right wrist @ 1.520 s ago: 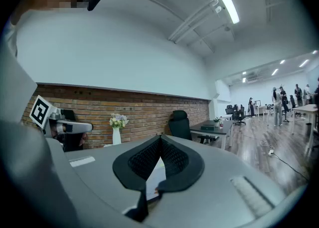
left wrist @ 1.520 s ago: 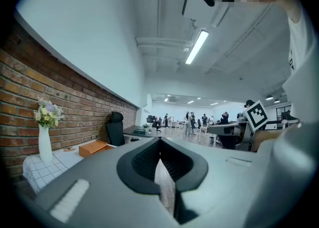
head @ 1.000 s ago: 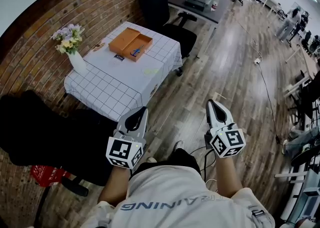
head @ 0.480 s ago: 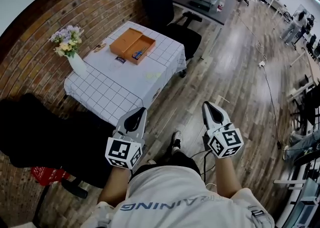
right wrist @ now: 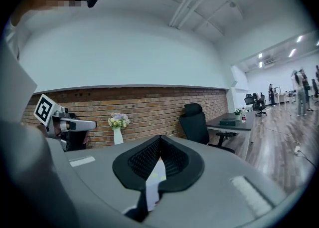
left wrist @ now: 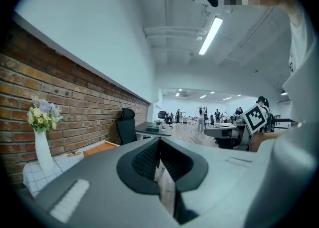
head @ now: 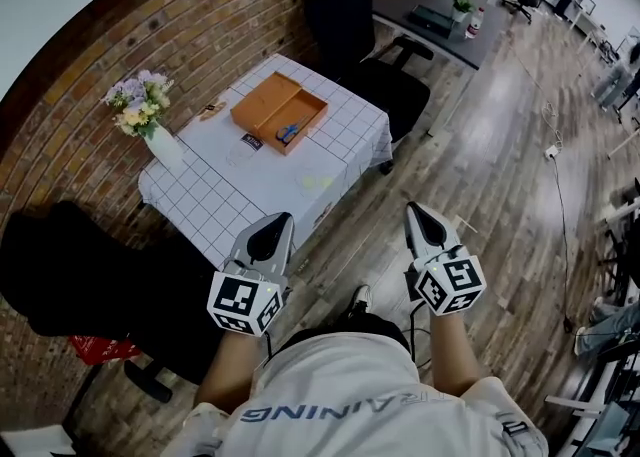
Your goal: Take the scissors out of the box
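Note:
An open orange box point(head: 279, 112) lies on a low table with a white checked cloth point(head: 230, 195), against the brick wall. Blue-handled scissors point(head: 288, 129) lie in its right half. My left gripper point(head: 283, 217) hovers just short of the table's near corner, shut and empty. My right gripper point(head: 413, 208) is over the wooden floor to the right, also shut on nothing. In the left gripper view the box point(left wrist: 102, 147) shows as an orange edge beyond the closed jaws. The scissors are hidden in both gripper views.
A white vase of flowers point(head: 140, 105) stands at the table's left end. A black office chair point(head: 345, 15) stands behind the table, a dark desk point(head: 440, 10) beyond it. Another black chair point(head: 70, 265) is at my left. People sit at far desks.
The table and box have come closer and shifted right in the head view as both grippers were carried forward toward them. Both stay shut.

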Tool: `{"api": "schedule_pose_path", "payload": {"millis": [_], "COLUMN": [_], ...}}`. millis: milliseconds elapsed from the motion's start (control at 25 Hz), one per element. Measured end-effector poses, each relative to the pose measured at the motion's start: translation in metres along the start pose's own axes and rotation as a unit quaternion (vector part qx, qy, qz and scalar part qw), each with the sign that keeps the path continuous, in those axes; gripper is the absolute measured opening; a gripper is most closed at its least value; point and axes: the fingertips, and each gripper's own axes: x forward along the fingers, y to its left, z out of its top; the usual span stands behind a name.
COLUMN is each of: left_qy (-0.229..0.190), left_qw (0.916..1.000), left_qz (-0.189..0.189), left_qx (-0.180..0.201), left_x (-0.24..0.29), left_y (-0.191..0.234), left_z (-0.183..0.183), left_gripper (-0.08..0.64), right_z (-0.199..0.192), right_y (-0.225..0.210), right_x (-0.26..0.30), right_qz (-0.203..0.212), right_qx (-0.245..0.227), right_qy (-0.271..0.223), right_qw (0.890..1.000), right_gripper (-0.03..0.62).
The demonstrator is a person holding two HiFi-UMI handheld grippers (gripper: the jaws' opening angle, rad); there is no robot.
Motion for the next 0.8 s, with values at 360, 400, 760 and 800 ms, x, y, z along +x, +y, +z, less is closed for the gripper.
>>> {"api": "schedule_pose_path", "payload": {"millis": [360,400,760,800], "left_qy": [0.015,0.018,0.043,0.044], "left_qw": [0.9990,0.9986,0.9942,0.9936], "left_qz": [0.041,0.048,0.095,0.100], "left_qx": [-0.006,-0.009,-0.026,-0.028], "left_x": [0.093,0.102,0.151,0.153], "left_y": [-0.009,-0.009,0.004,0.010], "left_z": [0.002,0.001,-0.014,-0.015], "left_gripper": [0.000,0.000,0.000,0.000], "right_z": [0.010,0.009,-0.011,-0.013], "right_y": [-0.094,-0.105,-0.155,-0.154], "right_x": [0.057,0.063,0.121,0.130], "right_qz": [0.037,0.041,0.074,0.079], "right_qx": [0.009,0.011,0.031,0.031], "right_qy": [0.020,0.022,0.058,0.063], "right_qw": [0.999,0.999,0.995,0.994], "right_gripper": [0.015,0.015,0.015,0.015]}}
